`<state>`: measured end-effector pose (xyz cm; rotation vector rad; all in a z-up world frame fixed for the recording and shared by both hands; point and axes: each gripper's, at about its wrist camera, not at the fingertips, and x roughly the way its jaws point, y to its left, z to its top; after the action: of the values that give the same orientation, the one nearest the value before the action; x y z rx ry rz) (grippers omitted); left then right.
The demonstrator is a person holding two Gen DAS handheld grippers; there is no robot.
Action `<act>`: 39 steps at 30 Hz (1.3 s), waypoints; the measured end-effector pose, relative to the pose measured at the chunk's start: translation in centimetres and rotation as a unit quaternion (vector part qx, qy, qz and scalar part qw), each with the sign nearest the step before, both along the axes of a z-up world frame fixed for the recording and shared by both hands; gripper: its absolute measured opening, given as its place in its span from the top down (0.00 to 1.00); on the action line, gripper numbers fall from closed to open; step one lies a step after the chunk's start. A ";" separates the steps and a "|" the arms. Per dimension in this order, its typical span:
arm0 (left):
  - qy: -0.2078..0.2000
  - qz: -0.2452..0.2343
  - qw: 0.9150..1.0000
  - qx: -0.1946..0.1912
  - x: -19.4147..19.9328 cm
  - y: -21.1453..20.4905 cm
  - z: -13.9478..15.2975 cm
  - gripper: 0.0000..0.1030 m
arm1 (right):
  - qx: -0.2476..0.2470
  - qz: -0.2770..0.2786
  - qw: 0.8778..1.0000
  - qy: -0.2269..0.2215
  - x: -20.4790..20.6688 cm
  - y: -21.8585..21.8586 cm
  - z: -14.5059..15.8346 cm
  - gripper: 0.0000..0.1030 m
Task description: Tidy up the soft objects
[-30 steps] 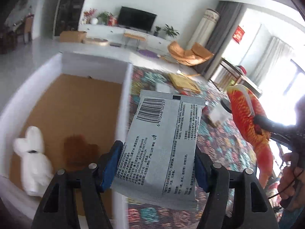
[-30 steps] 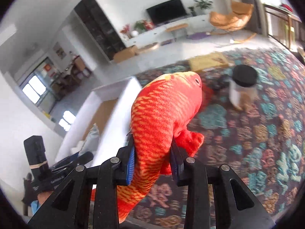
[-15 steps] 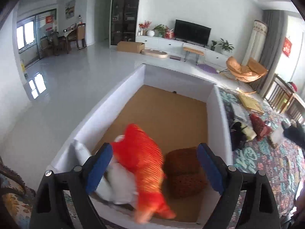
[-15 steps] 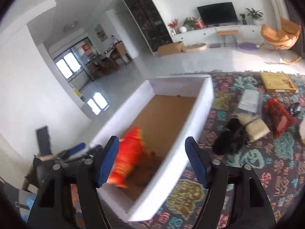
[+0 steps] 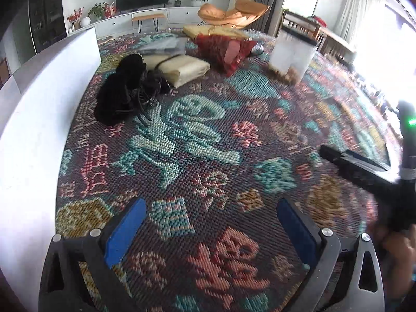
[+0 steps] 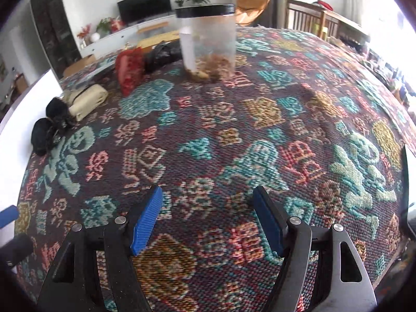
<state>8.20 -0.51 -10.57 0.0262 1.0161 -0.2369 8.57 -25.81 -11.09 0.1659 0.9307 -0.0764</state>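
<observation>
Both grippers are open and empty above a patterned woven cloth [image 5: 208,140]. My left gripper [image 5: 212,219] faces the far left of the cloth, where a black fuzzy item [image 5: 122,91], a folded beige pouch [image 5: 179,67] and a red item [image 5: 223,46] lie. The white box wall [image 5: 39,109] runs along the left edge. My right gripper [image 6: 208,215] sees the same black item [image 6: 50,127], beige pouch [image 6: 87,100] and red item [image 6: 130,70] at its far left. The right gripper's body shows at the right of the left wrist view [image 5: 364,171].
A clear plastic jar with a black lid [image 6: 208,41] stands on the cloth at the back; it also shows in the left wrist view [image 5: 292,54]. A grey packet [image 5: 163,45] and a yellow flat box [image 5: 202,30] lie behind the soft items. Wooden chairs stand at the back right.
Both grippers dropped their loads, the packet and the red fish, into the white box and opened. They have since swung right, away from the box, over the patterned cloth.
</observation>
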 end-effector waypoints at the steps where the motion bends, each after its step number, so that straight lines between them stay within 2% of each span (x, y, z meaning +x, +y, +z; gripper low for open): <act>1: 0.002 0.001 1.000 0.020 0.8 -0.4 -1.1 0.03 | 0.002 -0.003 1.000 -0.006 -0.2 0.1 0.2 0.27; 3: -0.035 -0.002 0.998 0.050 1.5 -1.1 -1.5 0.00 | -0.016 -0.011 1.000 -0.006 -0.2 0.3 0.1 0.27; 6: -0.044 -0.006 0.997 0.069 3.2 -2.1 -1.3 0.00 | -0.047 -0.009 0.999 0.005 0.1 1.0 -0.3 0.26; 7: -0.044 -0.007 0.997 0.069 3.8 -1.8 -1.3 0.00 | -0.057 -0.006 0.998 0.006 -0.1 1.5 -0.1 0.25; 10: -0.036 0.010 0.999 0.033 5.9 -1.1 -1.9 0.00 | -0.054 -0.009 0.999 0.004 -0.2 1.3 -0.3 0.23; 39: -0.039 0.017 0.999 0.034 6.2 -0.9 -1.9 0.00 | -0.056 -0.010 0.998 0.000 -0.2 1.5 -0.4 0.20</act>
<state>14.37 -1.37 -12.48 0.0796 0.9465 -0.1683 8.38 -24.34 -11.46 0.0706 0.9230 -0.1469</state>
